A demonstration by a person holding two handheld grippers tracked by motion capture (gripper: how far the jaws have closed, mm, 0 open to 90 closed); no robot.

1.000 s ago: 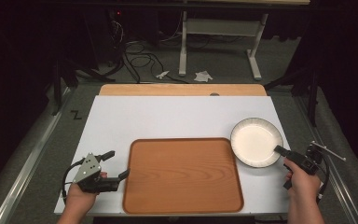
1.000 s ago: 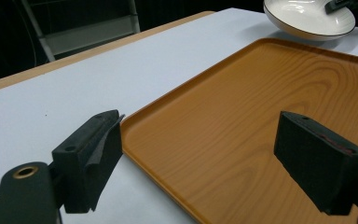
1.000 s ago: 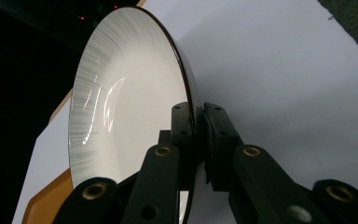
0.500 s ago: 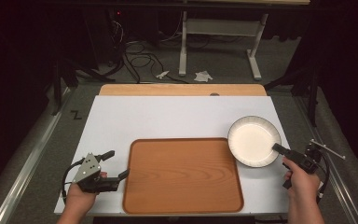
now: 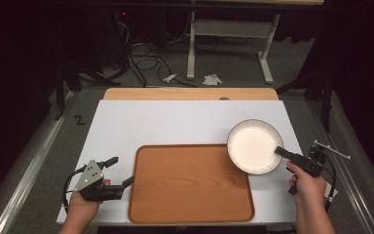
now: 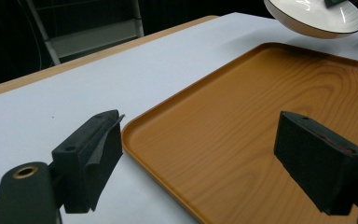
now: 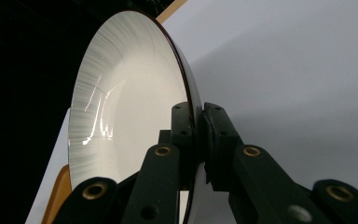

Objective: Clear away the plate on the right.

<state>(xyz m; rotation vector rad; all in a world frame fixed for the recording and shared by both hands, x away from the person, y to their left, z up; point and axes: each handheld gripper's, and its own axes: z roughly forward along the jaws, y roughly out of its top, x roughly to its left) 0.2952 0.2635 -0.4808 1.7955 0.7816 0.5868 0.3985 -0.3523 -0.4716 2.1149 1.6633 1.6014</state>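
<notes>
The right gripper (image 5: pixel 279 151) is pinching the near right rim of the plate (image 5: pixel 251 146), its jaws pressed together on the edge with one inside and one under the rim, as the right gripper view (image 7: pixel 198 140) is showing up close. The plate (image 7: pixel 130 93) is white with a thin dark rim and fine ribbing round the inside, and nothing is lying in it. It is sitting over the white table (image 5: pixel 175 122), just past the tray's far right corner and overlapping that corner a little; in the left gripper view the plate (image 6: pixel 314 16) is appearing lifted clear of the surface, casting a shadow below.

The tray (image 5: pixel 190 183) is lying flat at the near middle of the table, brown with a wood grain, and it is holding nothing.

The left gripper (image 5: pixel 119 170) is resting at the tray's near left side with its jaws spread wide, gripping nothing; in its own view (image 6: pixel 214 158) one jaw is standing over the table and the other over the tray (image 6: pixel 261 116)
</notes>
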